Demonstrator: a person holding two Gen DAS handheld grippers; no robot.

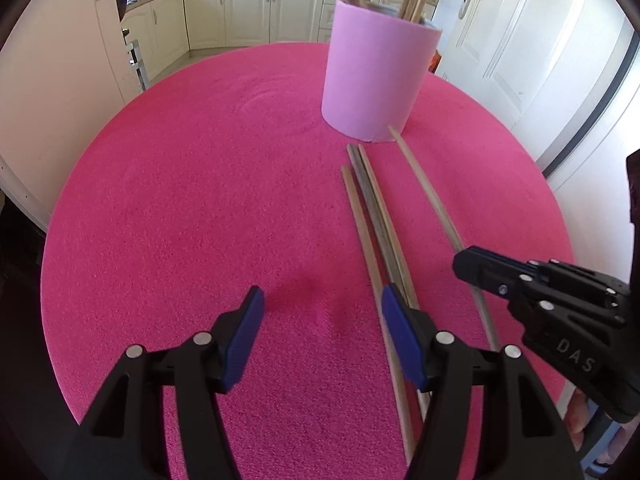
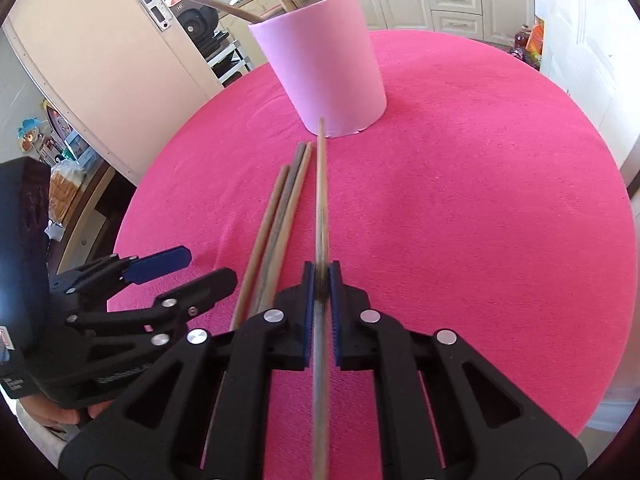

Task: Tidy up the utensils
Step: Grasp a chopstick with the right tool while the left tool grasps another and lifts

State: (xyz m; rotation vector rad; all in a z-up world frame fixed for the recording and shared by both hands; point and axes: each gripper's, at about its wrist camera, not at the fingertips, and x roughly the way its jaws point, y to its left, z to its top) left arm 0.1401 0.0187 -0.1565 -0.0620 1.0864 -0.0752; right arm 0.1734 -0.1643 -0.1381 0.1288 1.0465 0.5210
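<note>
A pink cylindrical holder (image 1: 372, 76) (image 2: 328, 68) stands on the pink round table, with several wooden sticks standing in it. Three wooden sticks (image 1: 372, 216) (image 2: 280, 208) lie side by side in front of it. My right gripper (image 2: 321, 276) (image 1: 460, 264) is shut on a fourth, separate stick (image 2: 322, 184) (image 1: 428, 188), whose far tip reaches the holder's base. My left gripper (image 1: 322, 300) (image 2: 180, 268) is open and empty, low over the table just left of the three sticks; its right finger overlaps them.
The table (image 1: 180, 200) (image 2: 480, 200) has a round edge on all sides. Cream kitchen cabinets (image 1: 256, 12) stand behind, a white door (image 1: 520, 40) at the right, and a cabinet panel (image 2: 100, 60) at the left.
</note>
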